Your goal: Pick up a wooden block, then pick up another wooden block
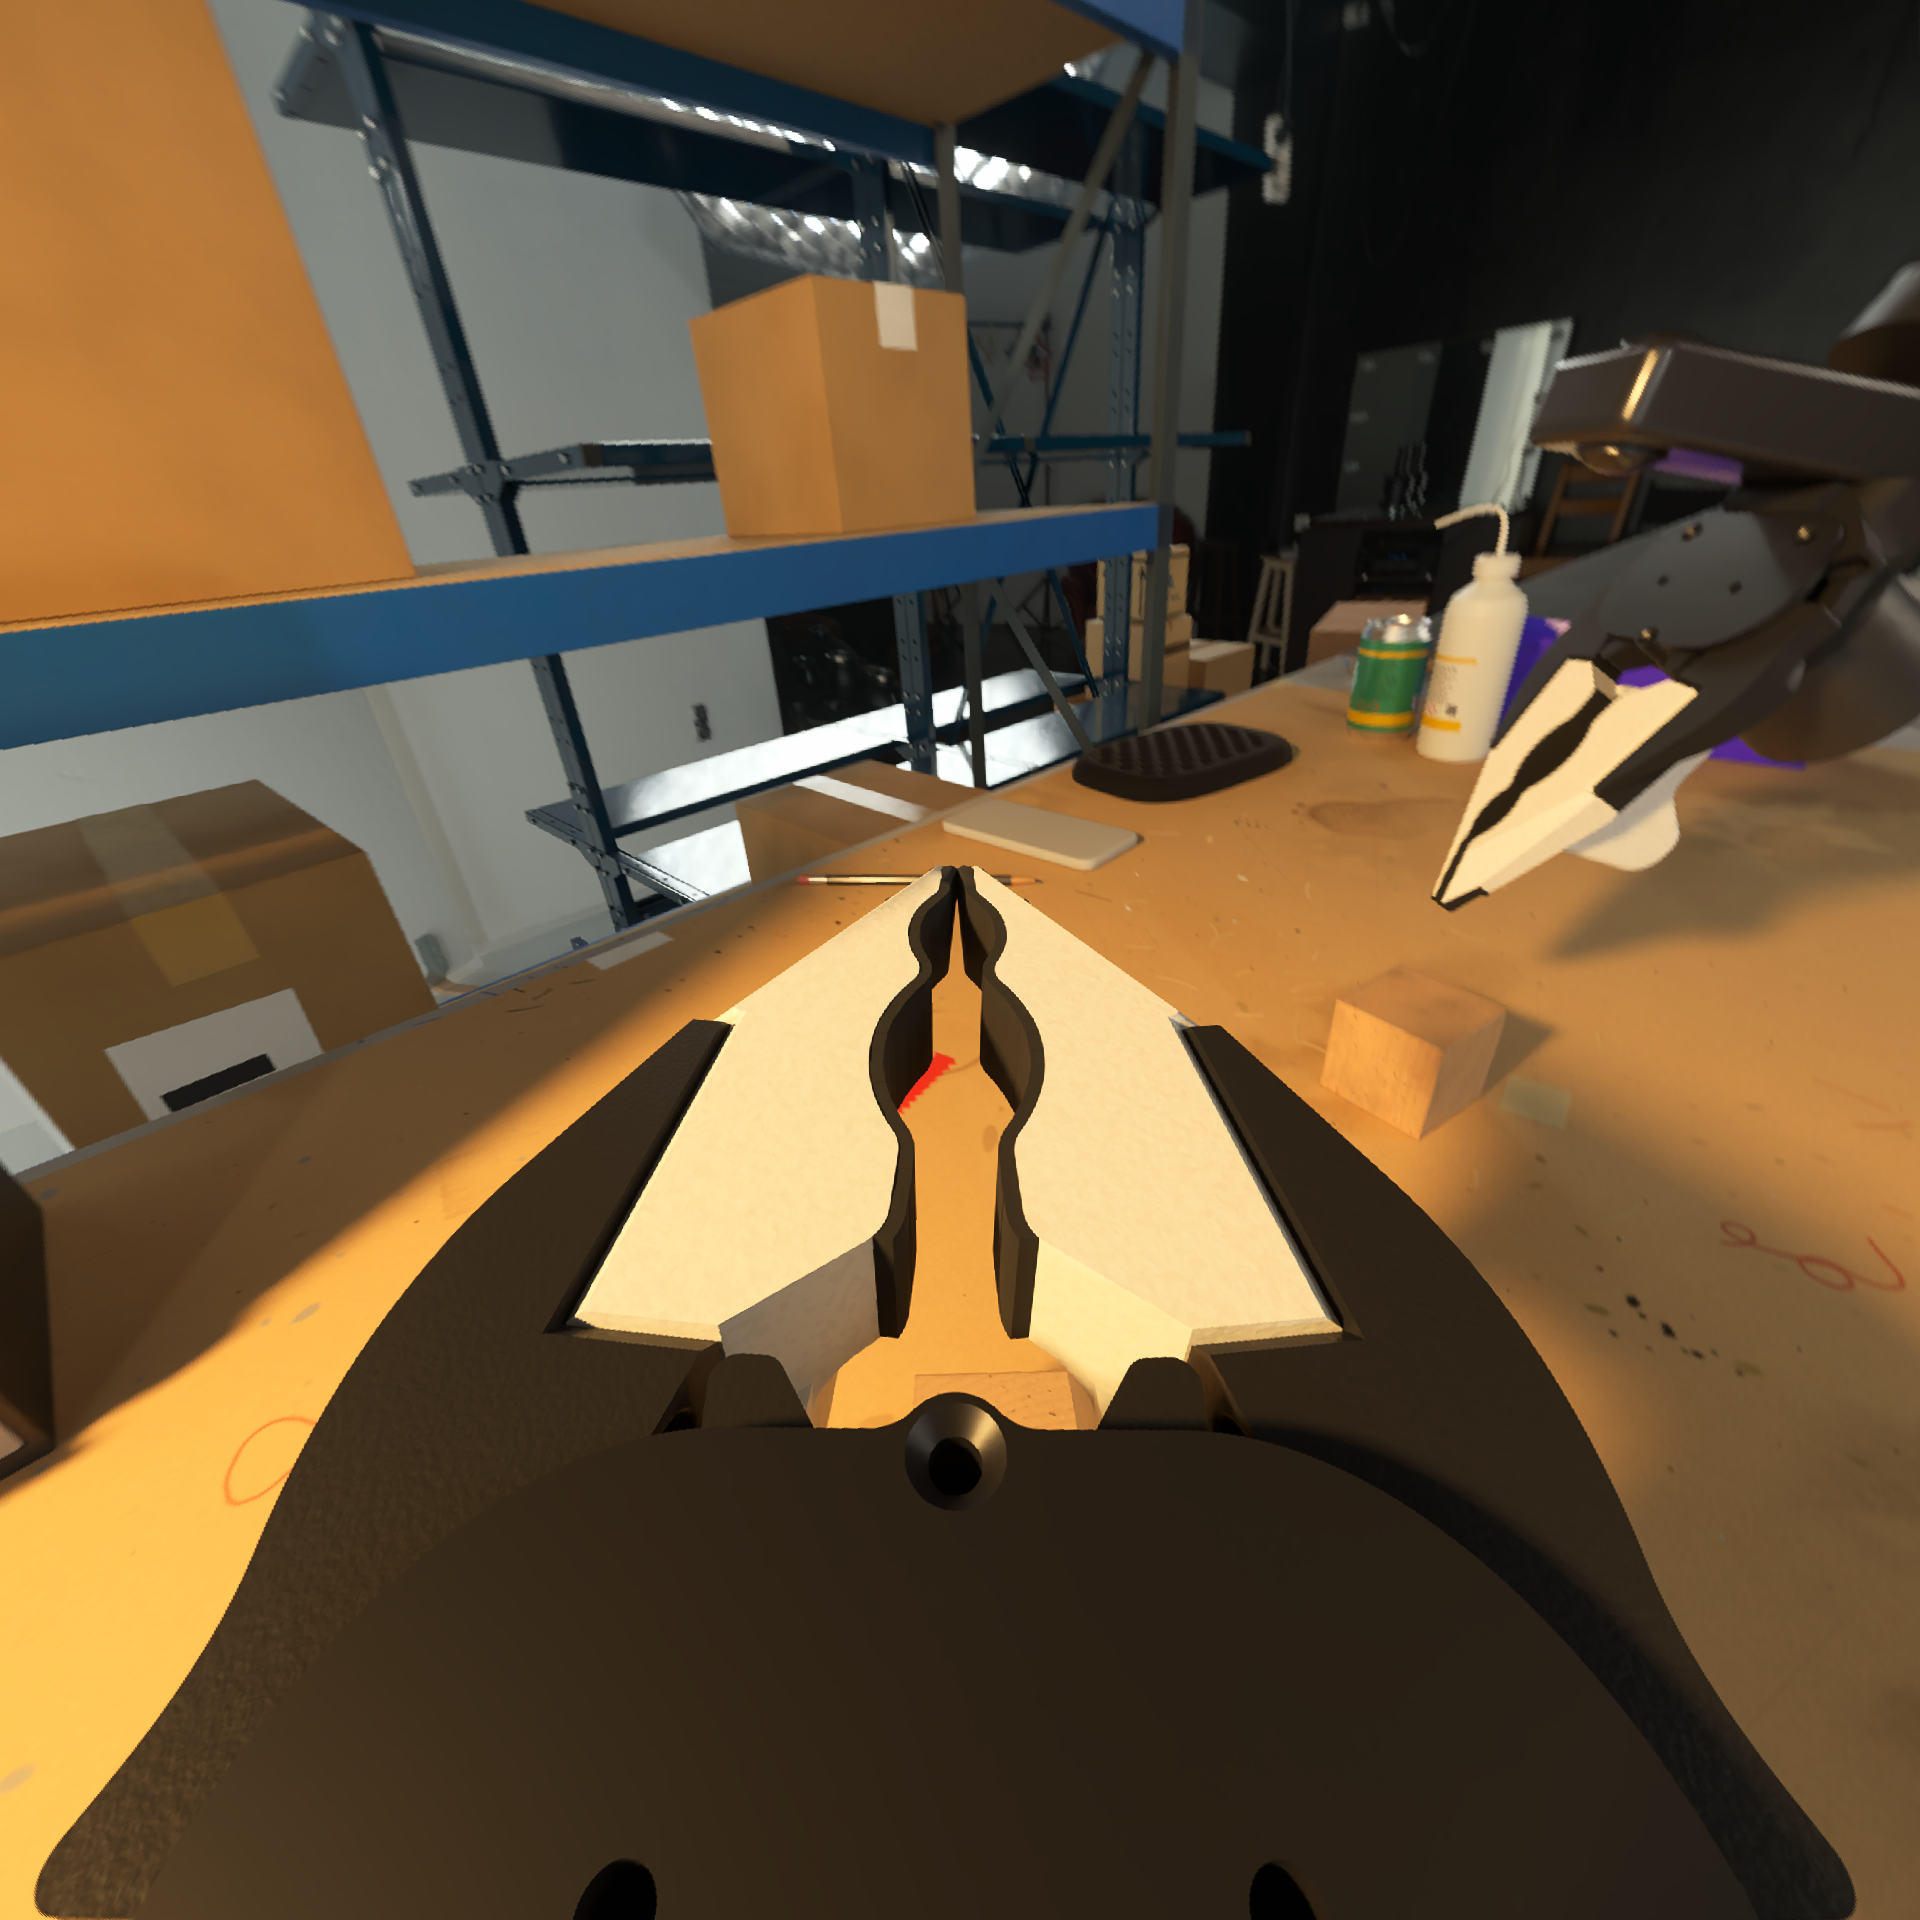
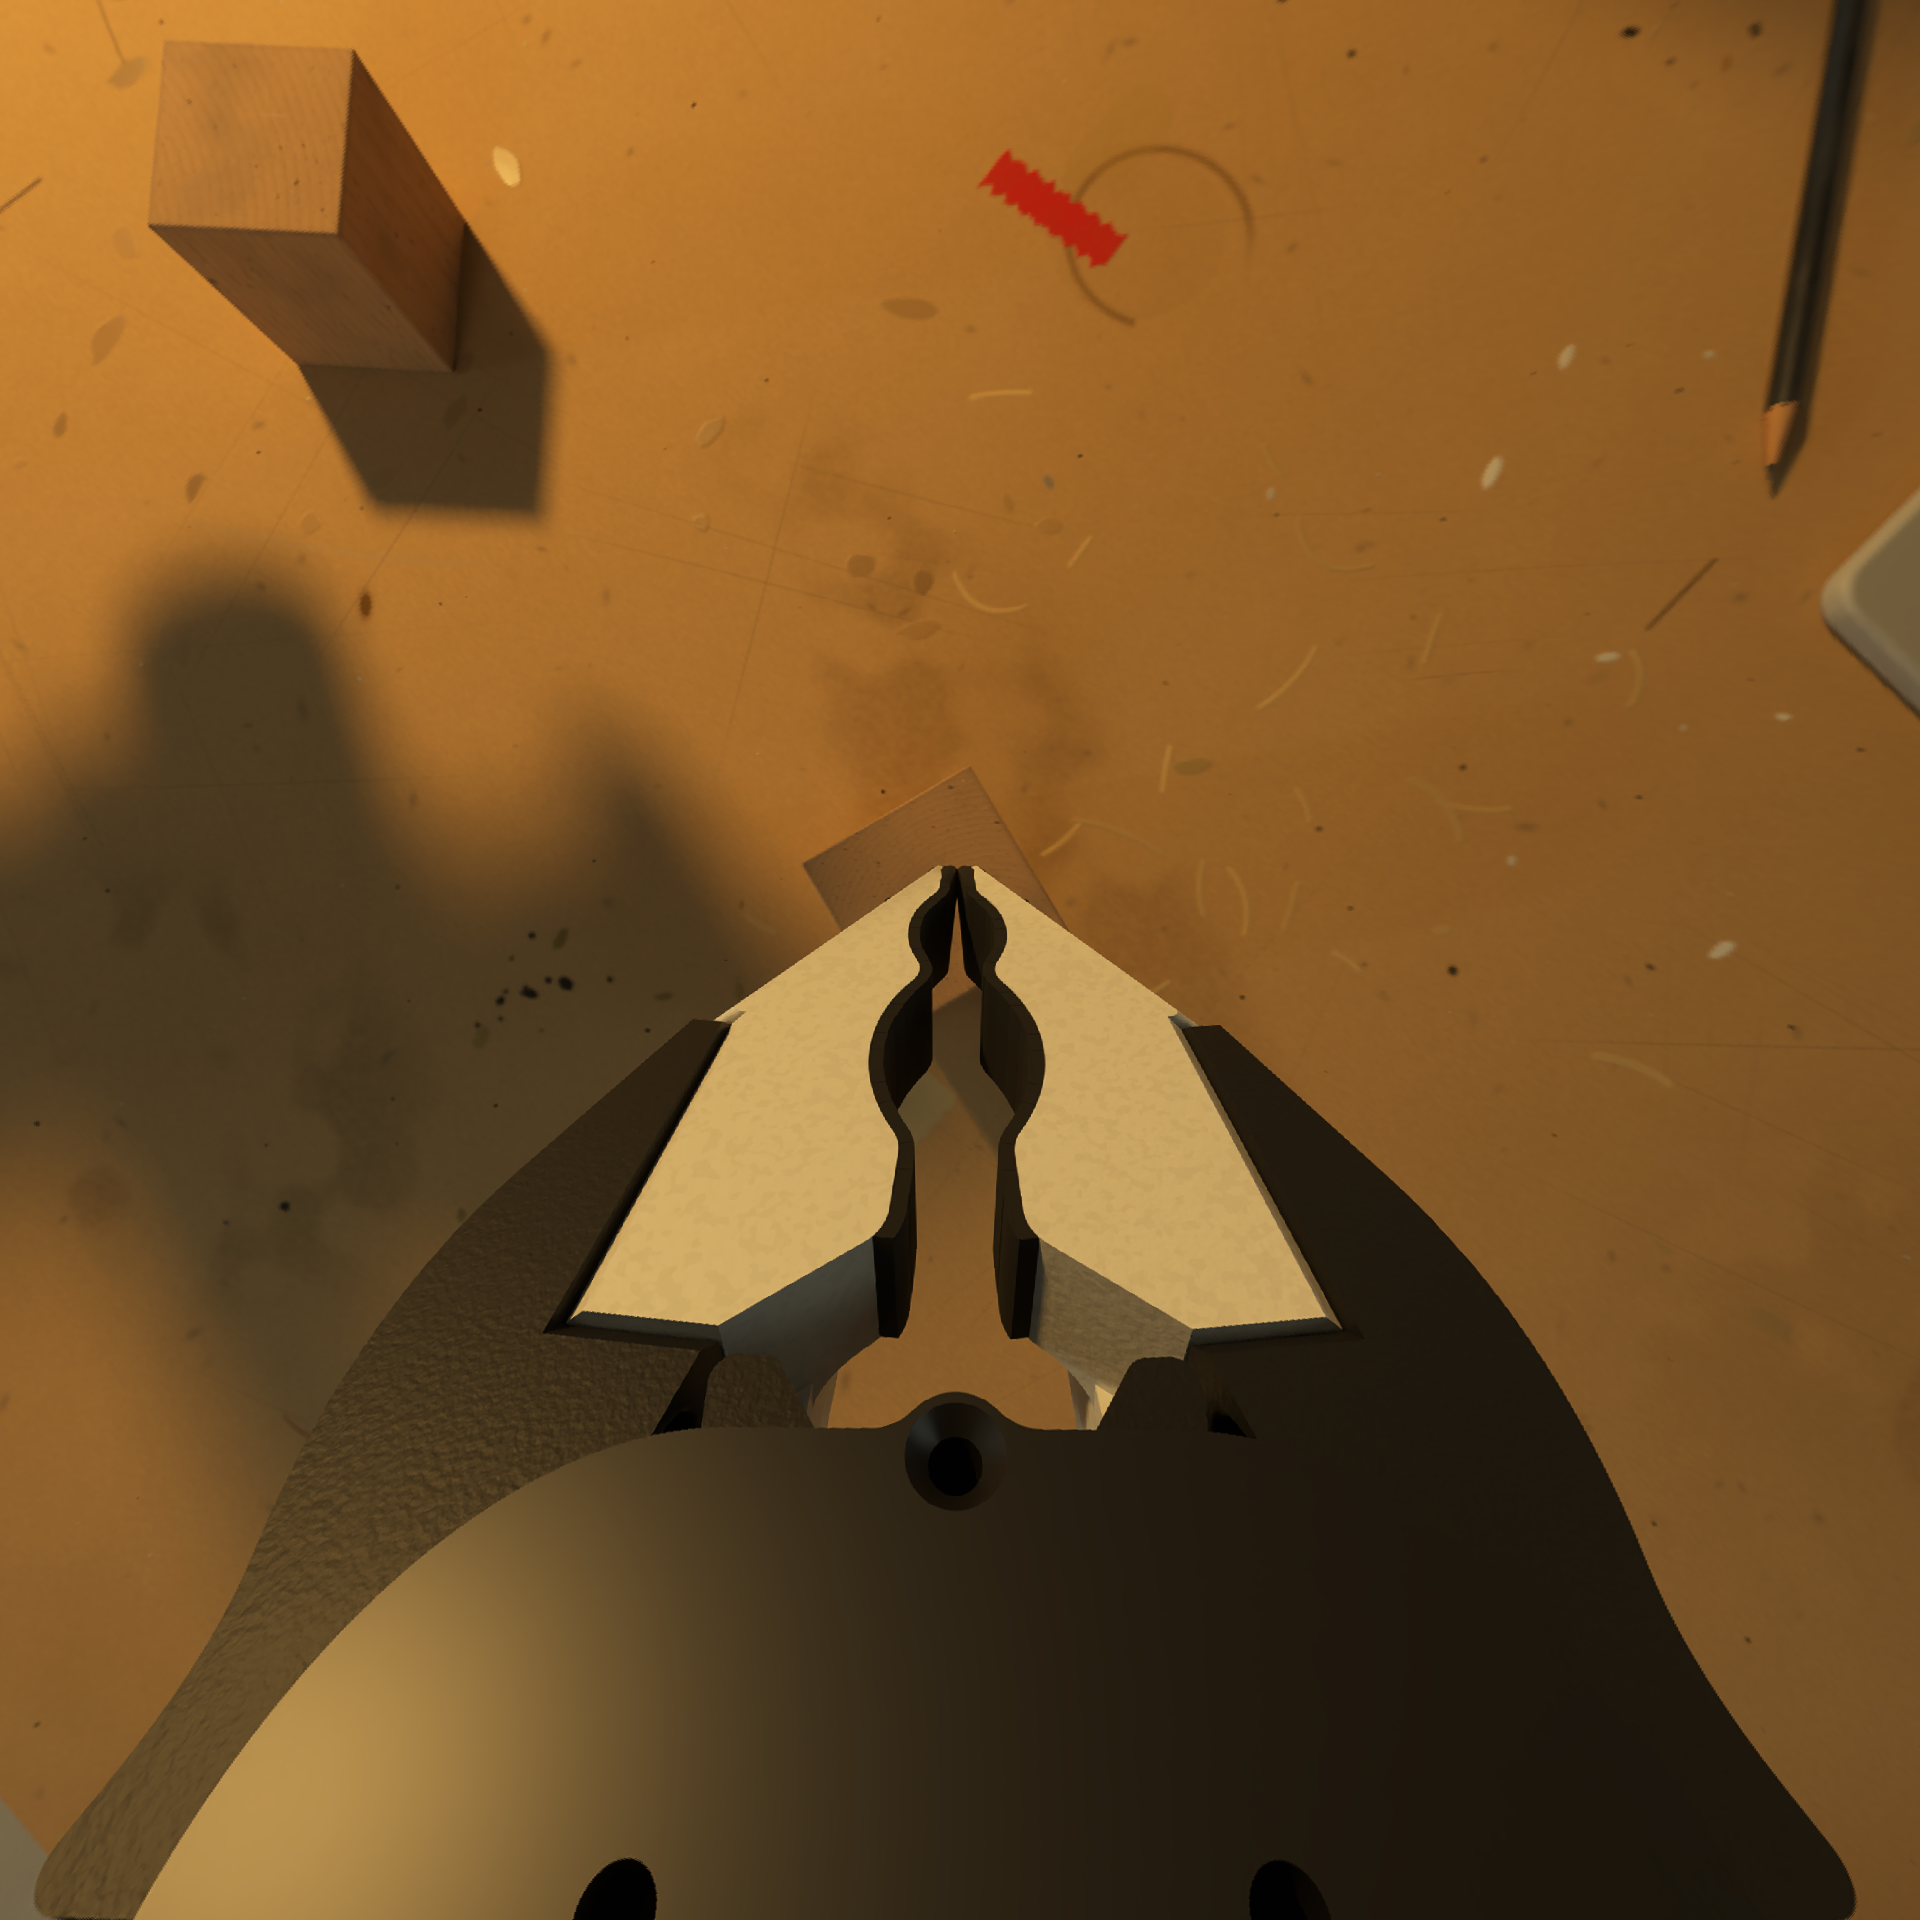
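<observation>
Right tool (image 2: 957, 873) hides most of one wooden block (image 2: 925, 831).

Two pale wooden blocks rest on the worn workbench (image 2: 1351, 727). One wooden block (image 2: 301, 208) is a cuboid with visible grain, lying flat, well left of the red tape scrap (image 2: 1051, 208). The second block (image 2: 925, 831) lies nearer than the scrap, partly hidden, its top face showing.
</observation>
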`<move>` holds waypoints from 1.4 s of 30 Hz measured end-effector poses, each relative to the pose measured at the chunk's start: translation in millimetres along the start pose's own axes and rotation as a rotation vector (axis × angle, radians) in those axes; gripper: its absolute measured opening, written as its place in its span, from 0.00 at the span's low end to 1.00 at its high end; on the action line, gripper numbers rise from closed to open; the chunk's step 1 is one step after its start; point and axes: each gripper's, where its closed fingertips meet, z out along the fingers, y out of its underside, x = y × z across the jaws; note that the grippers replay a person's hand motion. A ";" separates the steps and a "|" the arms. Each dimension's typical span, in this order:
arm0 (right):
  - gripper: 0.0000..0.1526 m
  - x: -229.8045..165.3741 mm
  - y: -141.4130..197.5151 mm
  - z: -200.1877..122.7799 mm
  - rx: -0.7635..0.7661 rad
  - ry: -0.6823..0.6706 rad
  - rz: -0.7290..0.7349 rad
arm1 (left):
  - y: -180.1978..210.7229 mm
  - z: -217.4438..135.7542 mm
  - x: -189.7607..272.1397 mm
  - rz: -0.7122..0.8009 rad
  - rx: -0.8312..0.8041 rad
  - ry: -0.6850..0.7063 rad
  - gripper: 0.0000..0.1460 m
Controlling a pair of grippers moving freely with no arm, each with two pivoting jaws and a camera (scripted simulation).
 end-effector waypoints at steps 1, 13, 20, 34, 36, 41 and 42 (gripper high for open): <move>0.00 2.2 -0.3 -2.7 0.008 0.010 0.000 | -3.6 -3.8 -4.7 -0.014 0.016 -0.014 0.00; 0.00 6.3 2.3 -9.0 0.083 -0.114 -0.090 | 29.1 -29.4 4.0 -0.143 -0.305 0.263 0.14; 0.36 3.3 12.6 21.8 0.245 -0.249 -0.328 | 87.0 -41.6 2.9 -0.053 -0.556 0.024 0.38; 0.60 -6.6 29.9 64.8 0.320 -0.343 -0.352 | 162.8 -39.9 7.0 0.040 -0.665 -0.081 0.62; 0.59 -9.6 31.1 68.0 0.314 -0.359 -0.354 | 169.9 -36.2 10.4 -0.002 -0.683 -0.038 0.58; 0.38 -2.3 34.6 54.0 0.345 -0.396 -0.335 | 145.0 -30.2 9.1 0.009 -0.614 -0.020 0.42; 0.38 3.2 32.9 46.5 0.378 -0.403 -0.307 | 125.8 -25.5 13.8 -0.013 -0.544 -0.005 0.41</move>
